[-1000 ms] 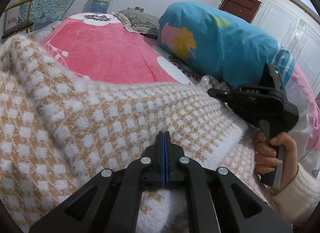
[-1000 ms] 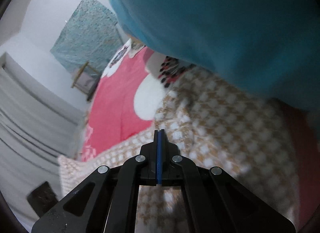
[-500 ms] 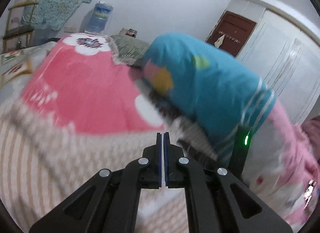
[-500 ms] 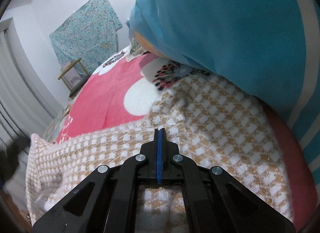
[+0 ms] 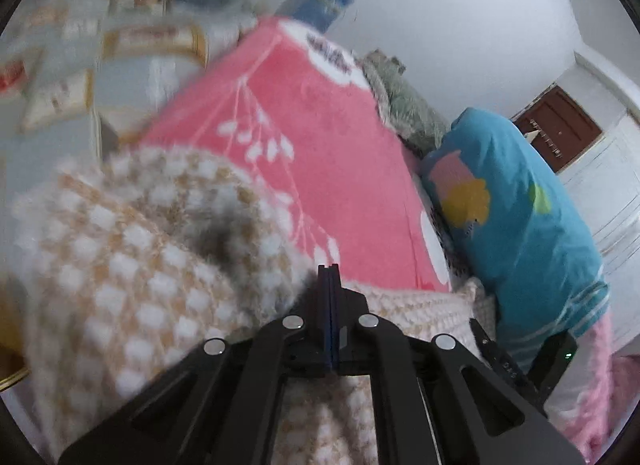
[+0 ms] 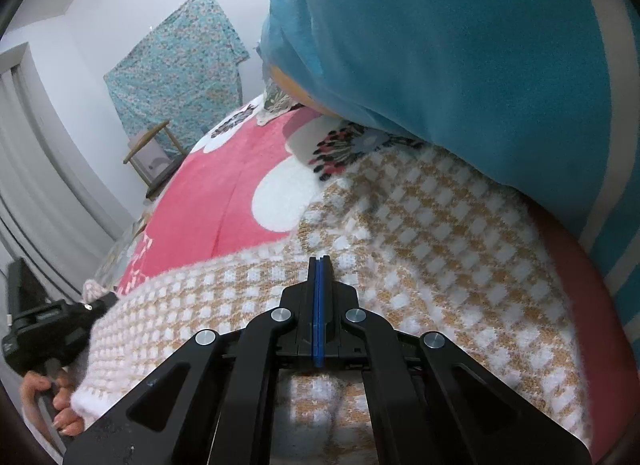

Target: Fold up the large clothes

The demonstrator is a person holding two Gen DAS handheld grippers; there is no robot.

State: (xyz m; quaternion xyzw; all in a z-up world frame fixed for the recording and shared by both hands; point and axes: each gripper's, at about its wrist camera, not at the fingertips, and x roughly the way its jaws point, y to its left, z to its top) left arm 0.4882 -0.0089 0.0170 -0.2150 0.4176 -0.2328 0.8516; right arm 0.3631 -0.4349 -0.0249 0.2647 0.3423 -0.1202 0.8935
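The thing getting folded is a big fuzzy knit sweater [image 6: 420, 249], tan-and-white check all over, with a plain white fluffy border along its edge. It's spread on a bed over a pink blanket [image 6: 224, 201] with large white flower shapes, and its far side runs right up against a big teal pillow [image 6: 460, 45] (the one with the pink and yellow cartoon patches in the left wrist view).

From the right wrist camera the knit lies fairly flat, checks crisp, with the white edge running across just past the fingertips. The right gripper [image 6: 319, 265] has its blue pads pressed flat together with no gap, and the fabric sits under and around the tip; I honestly can't tell if any of it is pinched in there.

Left wrist view is blurry. A bulging, rounded fold of the same sweater [image 5: 132, 257] humps up on the left of the picture, with a dark shadowy hollow in it. The left gripper [image 5: 328, 271] is also closed tight, pads together, with the fuzzy edge bunched right against the tip; whether it's gripping cloth I can't make out.

At the left edge of the right wrist view, a hand [image 6: 48, 405] wraps the other gripper's handle, right at the sweater's border.
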